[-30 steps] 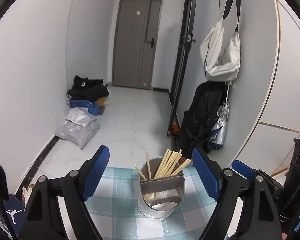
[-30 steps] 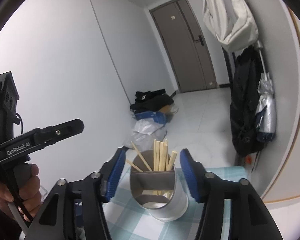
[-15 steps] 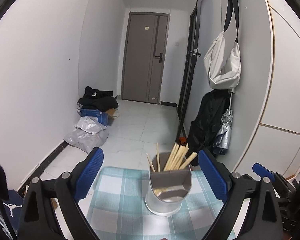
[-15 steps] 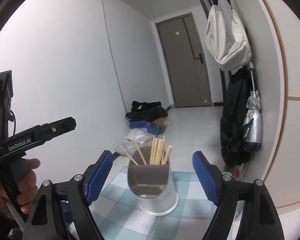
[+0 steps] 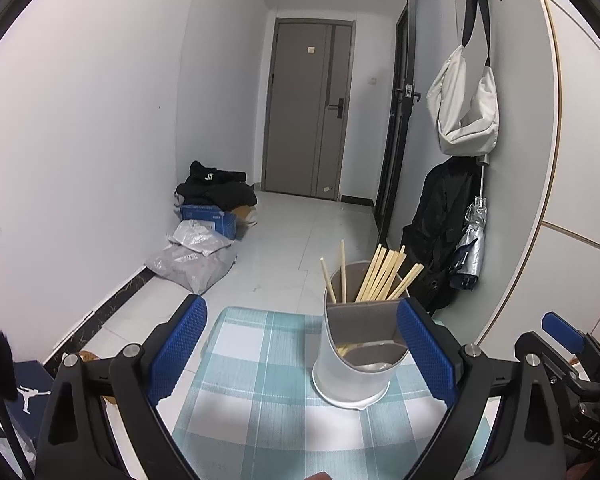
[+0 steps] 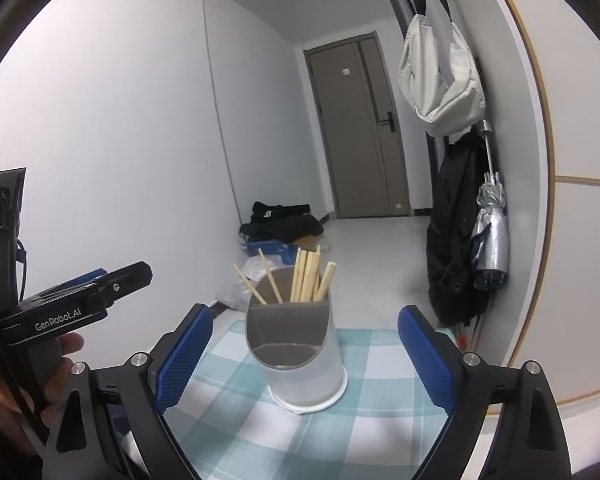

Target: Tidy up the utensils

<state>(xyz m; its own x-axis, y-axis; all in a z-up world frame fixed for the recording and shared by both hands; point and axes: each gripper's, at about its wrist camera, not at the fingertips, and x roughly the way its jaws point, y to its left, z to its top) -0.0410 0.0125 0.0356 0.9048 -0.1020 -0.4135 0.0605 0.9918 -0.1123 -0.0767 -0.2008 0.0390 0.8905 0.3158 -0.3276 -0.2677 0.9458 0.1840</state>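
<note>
The right gripper is opening its jaws from half-closed a second ago and holds nothing, which suggests the chopsticks are already delivered. They stand in the holder on the checked cloth. The holder sits between the right gripper's pads untouched, while the left gripper hangs wide open and empty, its right pad just beside the holder.

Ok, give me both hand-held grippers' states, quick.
Left hand-held gripper: open, holding nothing.
Right hand-held gripper: jaws opening, nothing gripped; the utensil holder stands untouched between them.
</note>
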